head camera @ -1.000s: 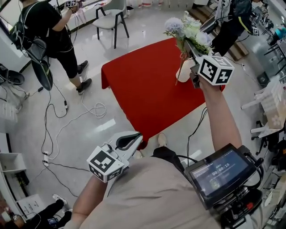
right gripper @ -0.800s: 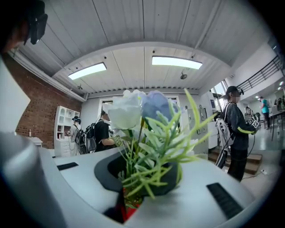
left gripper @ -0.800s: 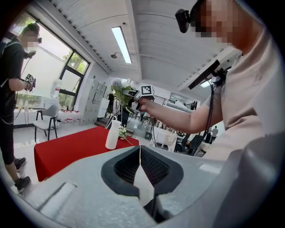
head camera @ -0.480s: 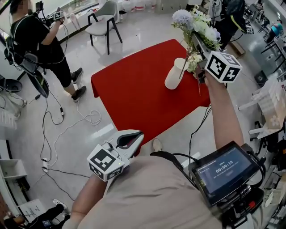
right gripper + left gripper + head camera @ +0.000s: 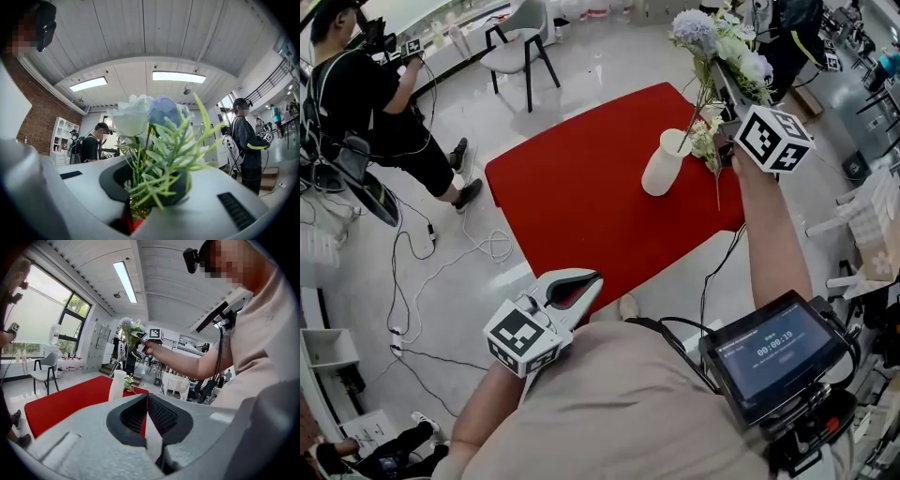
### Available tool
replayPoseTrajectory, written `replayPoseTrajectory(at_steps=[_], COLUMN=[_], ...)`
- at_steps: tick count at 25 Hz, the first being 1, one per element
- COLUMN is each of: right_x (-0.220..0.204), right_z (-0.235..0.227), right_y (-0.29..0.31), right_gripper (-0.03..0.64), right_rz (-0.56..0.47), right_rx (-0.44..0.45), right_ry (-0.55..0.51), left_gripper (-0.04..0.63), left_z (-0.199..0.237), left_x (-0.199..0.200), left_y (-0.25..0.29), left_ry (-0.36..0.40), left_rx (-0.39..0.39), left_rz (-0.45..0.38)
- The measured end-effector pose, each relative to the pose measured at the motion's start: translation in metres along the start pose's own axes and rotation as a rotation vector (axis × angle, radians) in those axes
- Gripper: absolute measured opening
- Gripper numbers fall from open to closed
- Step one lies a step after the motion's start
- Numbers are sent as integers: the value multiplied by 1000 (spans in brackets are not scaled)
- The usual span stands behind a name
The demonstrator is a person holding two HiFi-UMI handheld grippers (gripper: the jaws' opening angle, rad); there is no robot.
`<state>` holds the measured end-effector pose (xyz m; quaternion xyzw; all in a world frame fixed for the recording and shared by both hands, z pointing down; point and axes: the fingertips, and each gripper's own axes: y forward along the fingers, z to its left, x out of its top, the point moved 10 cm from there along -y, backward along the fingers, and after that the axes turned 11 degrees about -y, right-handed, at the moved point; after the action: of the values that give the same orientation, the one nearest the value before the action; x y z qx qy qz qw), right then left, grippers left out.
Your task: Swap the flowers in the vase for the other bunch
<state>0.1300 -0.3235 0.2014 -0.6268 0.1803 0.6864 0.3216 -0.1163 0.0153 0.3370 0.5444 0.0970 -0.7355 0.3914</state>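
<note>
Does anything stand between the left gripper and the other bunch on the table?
Nothing squarely. Seen from the left gripper, only bare red tablecloth lies before the other bunch; the vase stands close beside it, on the left in that view.

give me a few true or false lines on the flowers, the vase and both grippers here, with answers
1. The right gripper is shut on the bunch of white and pale blue flowers with green leaves. True.
2. The left gripper holds the tall white vase. False: its jaws are closed on nothing, and it is close to the person's body, away from the table.
3. The tall white vase lies on its side. False: it stands upright on the red tablecloth.
4. A grey chair stands on the floor beyond the red table. True.
</note>
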Motion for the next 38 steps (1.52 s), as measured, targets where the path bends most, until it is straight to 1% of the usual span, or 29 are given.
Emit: replayPoseTrajectory(at_steps=[6, 11, 16, 26, 38], right_x=[-21, -53, -86, -124, -151], right_z=[-7, -17, -25, 0, 19], right_y=[10, 18, 21, 5, 1], right_gripper=[51, 51, 51, 51, 52], right_rz=[-34, -44, -25, 2, 46], right_rx=[9, 22, 38, 74, 117], right_ry=[-59, -74, -71, -58, -62], left_gripper=[9, 9, 9, 9, 9], left_z=[8, 15, 18, 13, 8], left_x=[7, 16, 20, 13, 10], left_y=[21, 50, 71, 70, 77], left_ry=[-19, -30, -46, -46, -58], left_rx=[20, 27, 43, 72, 83], left_rz=[7, 26, 42, 56, 91])
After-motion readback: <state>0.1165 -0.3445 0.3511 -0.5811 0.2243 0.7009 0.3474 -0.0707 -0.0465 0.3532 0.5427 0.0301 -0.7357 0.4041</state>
